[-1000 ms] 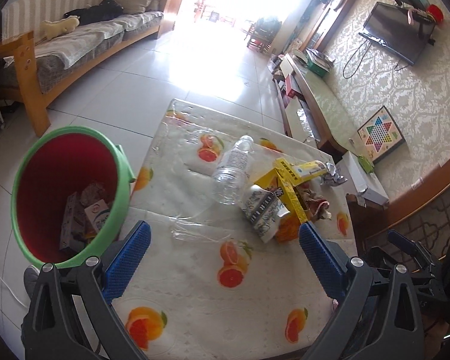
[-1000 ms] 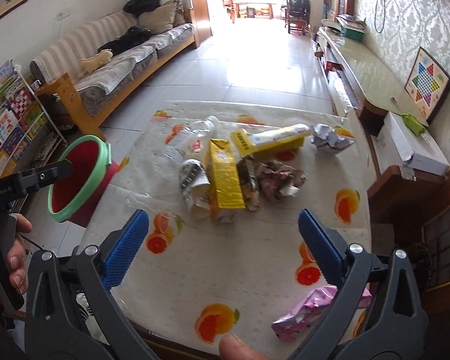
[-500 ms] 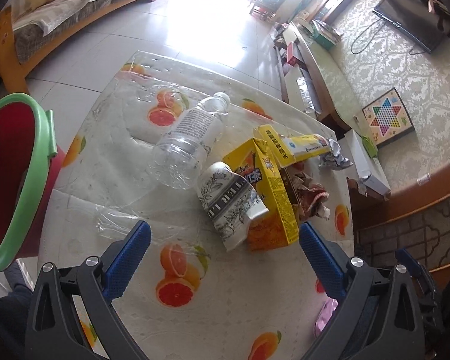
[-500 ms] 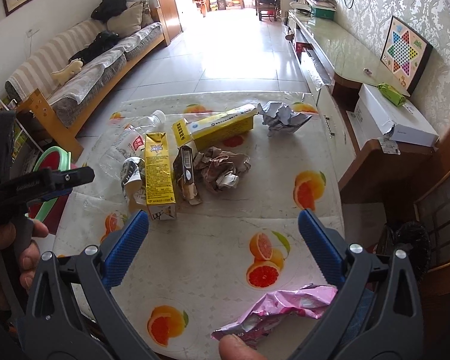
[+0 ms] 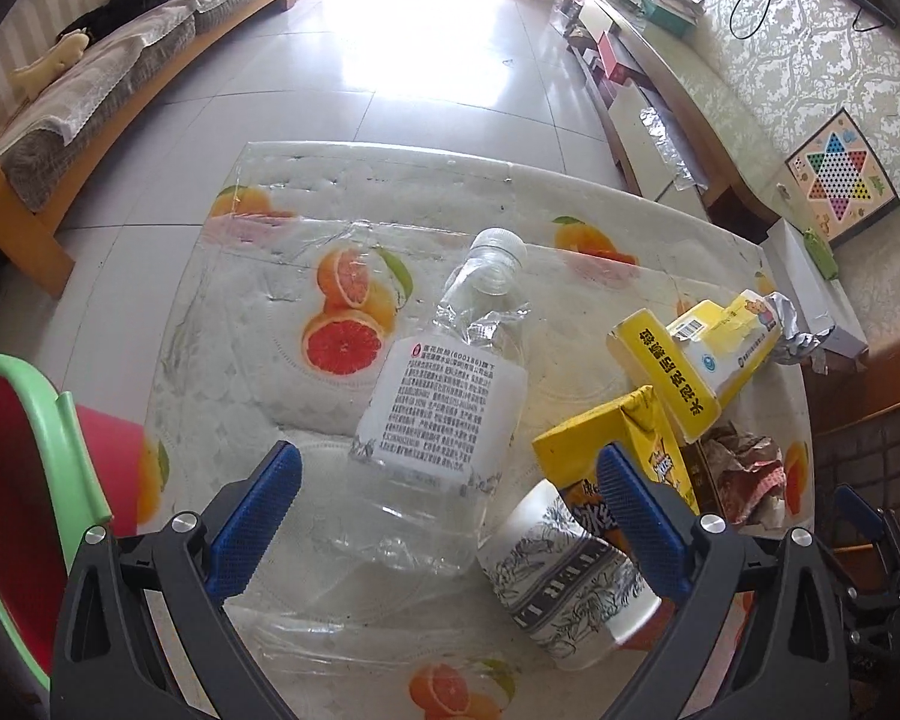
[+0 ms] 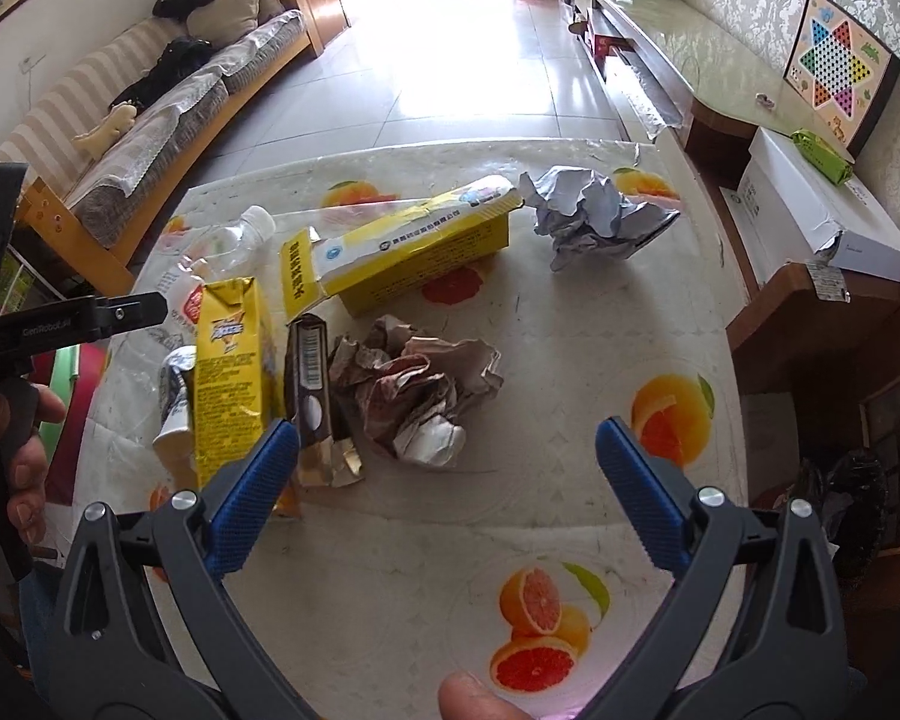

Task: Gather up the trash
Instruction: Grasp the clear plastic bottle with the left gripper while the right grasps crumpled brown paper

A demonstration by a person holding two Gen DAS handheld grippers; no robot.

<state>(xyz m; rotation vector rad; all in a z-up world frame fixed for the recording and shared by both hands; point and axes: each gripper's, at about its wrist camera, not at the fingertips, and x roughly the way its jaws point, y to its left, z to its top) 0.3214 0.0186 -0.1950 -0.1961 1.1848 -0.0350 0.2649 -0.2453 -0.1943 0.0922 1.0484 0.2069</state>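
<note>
A crushed clear plastic bottle lies on the fruit-print table, its base between the fingers of my open left gripper. Beside it lie a patterned paper cup, a yellow juice carton and a long yellow box. The red bin with a green rim stands at the table's left. My right gripper is open above the table, just short of a crumpled brown wrapper. A dark snack wrapper, the juice carton, the yellow box and crumpled white paper lie beyond.
A striped sofa runs along the left wall. A low cabinet with a checkers board and a white box stands to the right. A hand holds the left gripper at the table's left edge.
My left gripper moved forward and down over the table, so the bottle now lies between its fingers. My right gripper advanced toward the crumpled brown wrapper; the pink wrapper near it has left view.
</note>
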